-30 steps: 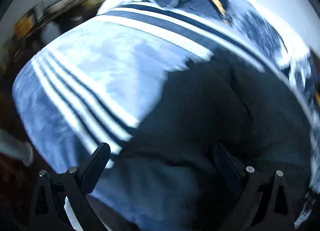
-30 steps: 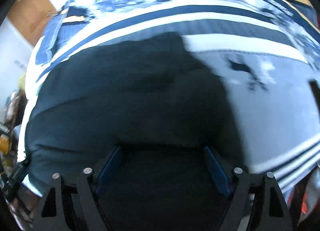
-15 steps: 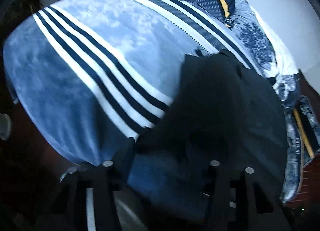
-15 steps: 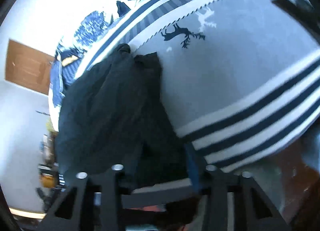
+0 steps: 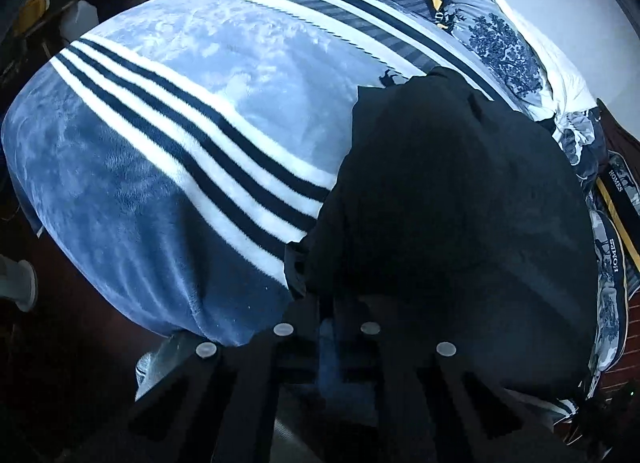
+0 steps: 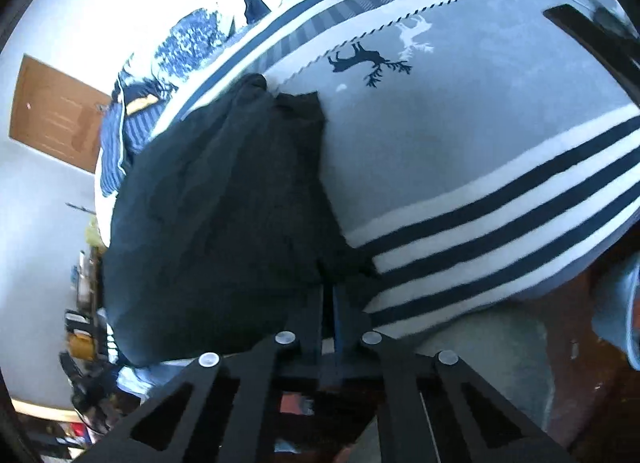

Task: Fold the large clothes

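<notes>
Your left gripper (image 5: 326, 327) and right gripper (image 6: 328, 315) are both pinched tight on the near edge of the dark garment (image 6: 216, 199). It lies bunched on the striped blanket (image 5: 168, 135), so I judge folding barely begun.

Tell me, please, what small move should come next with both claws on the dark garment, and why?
Probably lift both corners a little and carry them toward the far edge. The left claw and right claw each look shut on a near corner of the black garment, which lies bunched on the striped blanket, not yet folded flat.
</notes>
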A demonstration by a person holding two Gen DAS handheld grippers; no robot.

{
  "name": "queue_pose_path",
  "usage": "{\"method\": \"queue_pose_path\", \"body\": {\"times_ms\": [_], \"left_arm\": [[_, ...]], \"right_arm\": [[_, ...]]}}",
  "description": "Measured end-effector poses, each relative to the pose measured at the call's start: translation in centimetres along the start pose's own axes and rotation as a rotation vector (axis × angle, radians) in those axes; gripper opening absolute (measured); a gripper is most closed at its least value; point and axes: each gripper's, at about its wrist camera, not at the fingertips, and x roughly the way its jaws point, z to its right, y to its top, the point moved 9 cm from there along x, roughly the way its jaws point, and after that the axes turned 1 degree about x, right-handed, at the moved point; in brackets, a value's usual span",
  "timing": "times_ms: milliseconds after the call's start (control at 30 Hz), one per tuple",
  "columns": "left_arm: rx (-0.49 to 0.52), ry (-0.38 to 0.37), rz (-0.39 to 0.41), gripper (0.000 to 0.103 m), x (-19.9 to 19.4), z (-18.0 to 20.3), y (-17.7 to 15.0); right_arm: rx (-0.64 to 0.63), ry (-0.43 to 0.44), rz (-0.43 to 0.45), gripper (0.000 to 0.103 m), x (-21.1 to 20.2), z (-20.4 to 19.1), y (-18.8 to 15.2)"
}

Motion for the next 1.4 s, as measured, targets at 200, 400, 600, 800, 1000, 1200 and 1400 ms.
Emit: {"method": "queue_pose_path", "body": {"times_ms": [200, 400, 600, 800, 1000, 1200, 1400], "left_arm": [[0.011, 0.031, -0.017, 0.006, -0.3, 0.3, -0.5], [-0.036, 0.007, -0.011, 0.012, -1.5, 0.6, 0.1], [0.004, 0.023, 0.042, 0.059, -2.8, 1.4, 0.8], [0.02, 0.035, 0.014, 0.059, -2.0, 1.6, 0.4], [0.009, 0.046, -0.01, 0.059, -1.2, 1.1, -0.1], [0.019, 0.047, -0.007, 0.059, -1.2, 1.4, -0.1], [0.033, 0.048, -0.003, 0.059, -1.2, 2.0, 0.0]], "right_arm": [[-0.025, -0.011, 0.011, 0.004, -0.3, -0.4, -0.1], [-0.032, 0.113, 0.049, 0.008, -1.6, -2.2, 0.1], [-0.131, 0.06, 0.109, 0.076, -3.3, -4.1, 0.7], [-0.121, 0.015, 0.067, 0.076, -1.6, -3.9, 0.3], [-0.083, 0.016, 0.0, 0.061, 0.7, -2.6, -0.7], [-0.08, 0.02, -0.007, 0.048, 1.0, -2.4, -0.5], [-0.087, 0.017, -0.01, 0.043, 1.0, -2.5, -0.5]]}}
